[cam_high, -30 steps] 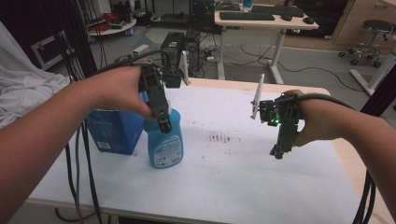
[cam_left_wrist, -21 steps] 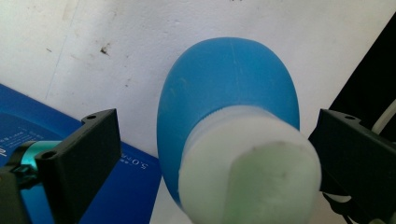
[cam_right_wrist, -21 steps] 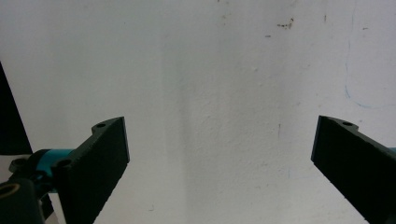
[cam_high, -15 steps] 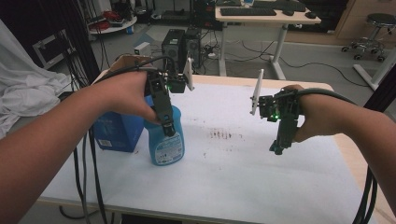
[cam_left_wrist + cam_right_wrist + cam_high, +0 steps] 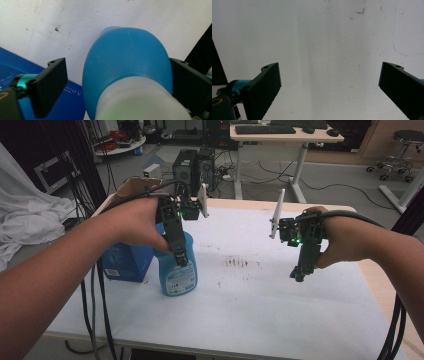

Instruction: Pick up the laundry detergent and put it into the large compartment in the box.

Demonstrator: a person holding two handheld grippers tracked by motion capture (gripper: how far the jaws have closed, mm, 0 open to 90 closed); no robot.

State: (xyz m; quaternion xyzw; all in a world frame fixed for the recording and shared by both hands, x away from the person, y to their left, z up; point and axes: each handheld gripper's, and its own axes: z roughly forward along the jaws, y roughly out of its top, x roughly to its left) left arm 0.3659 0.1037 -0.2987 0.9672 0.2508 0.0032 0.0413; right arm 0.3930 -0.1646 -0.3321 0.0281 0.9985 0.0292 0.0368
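Observation:
A blue spray bottle [image 5: 179, 272] with a pale neck stands upright on the white table [image 5: 260, 310]. My left gripper [image 5: 181, 257] comes down over it from above. In the left gripper view the bottle [image 5: 127, 57] sits between the spread jaws of the left gripper [image 5: 117, 72]: the right jaw is against its side and the left jaw stands off it. My right gripper [image 5: 299, 272] hangs above bare table at the right, pointing down. In its own view the right gripper [image 5: 329, 75] is wide open with nothing between the jaws.
A dark blue box [image 5: 125, 262] stands just left of the bottle, touching or nearly so, seen as the blue box [image 5: 15, 72] in the left gripper view. A cardboard box [image 5: 131, 187] is behind it. Dark smudges [image 5: 237, 262] mark the table's middle. Cables [image 5: 97, 310] hang off the left edge.
My left hand and gripper have edged a little to the right over the bottle. The bottle and the right gripper have hardly moved.

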